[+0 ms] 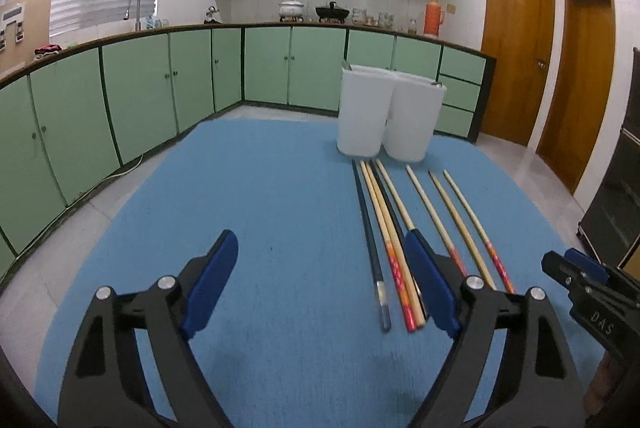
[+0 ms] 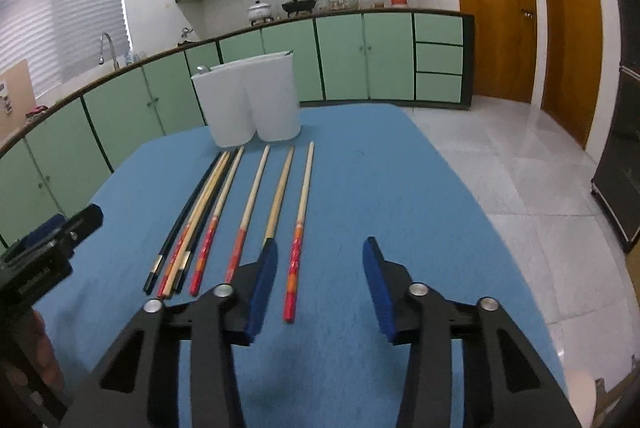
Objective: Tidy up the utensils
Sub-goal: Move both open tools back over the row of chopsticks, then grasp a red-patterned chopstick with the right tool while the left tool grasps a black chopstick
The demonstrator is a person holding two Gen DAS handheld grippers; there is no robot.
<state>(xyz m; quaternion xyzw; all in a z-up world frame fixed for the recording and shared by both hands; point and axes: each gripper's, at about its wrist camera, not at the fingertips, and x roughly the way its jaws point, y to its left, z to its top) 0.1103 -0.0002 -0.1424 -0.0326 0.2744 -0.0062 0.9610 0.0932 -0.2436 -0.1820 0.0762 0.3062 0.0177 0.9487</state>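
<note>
My left claw (image 1: 320,284) hangs over the blue table cover (image 1: 256,187) with its two blue pads wide apart and nothing between them. My right claw (image 2: 320,284) sits lower right of it, jaws apart too though set narrower, and the pads press on nothing; the rightmost chopstick (image 2: 298,232) lies just inside the left pad, its red end toward me, untouched.

The chopsticks (image 1: 400,224) lie in a loose row on the cover, thin tips pointing away from me toward the containers. At the left of the row two dark chopsticks (image 2: 180,220) and a few pale ones with red handles are bunched together, touching one another. To the right, the rest are spread singly, each apart from its neighbour. One of them runs under the tip of my right claw's left pad in the right wrist view, so I cannot see its handle end.

Two white containers (image 1: 384,115) stand upright at the far edge of the cover, side by side and touching, just beyond the chopstick tips. Their walls are tall and I look at them from below the rim, so most of the inside is hidden. A bit of grey metal (image 2: 202,69) peeks over the rim of the left one; what it belongs to I cannot tell. A small metal end shows at the right one's rim as well.
</note>
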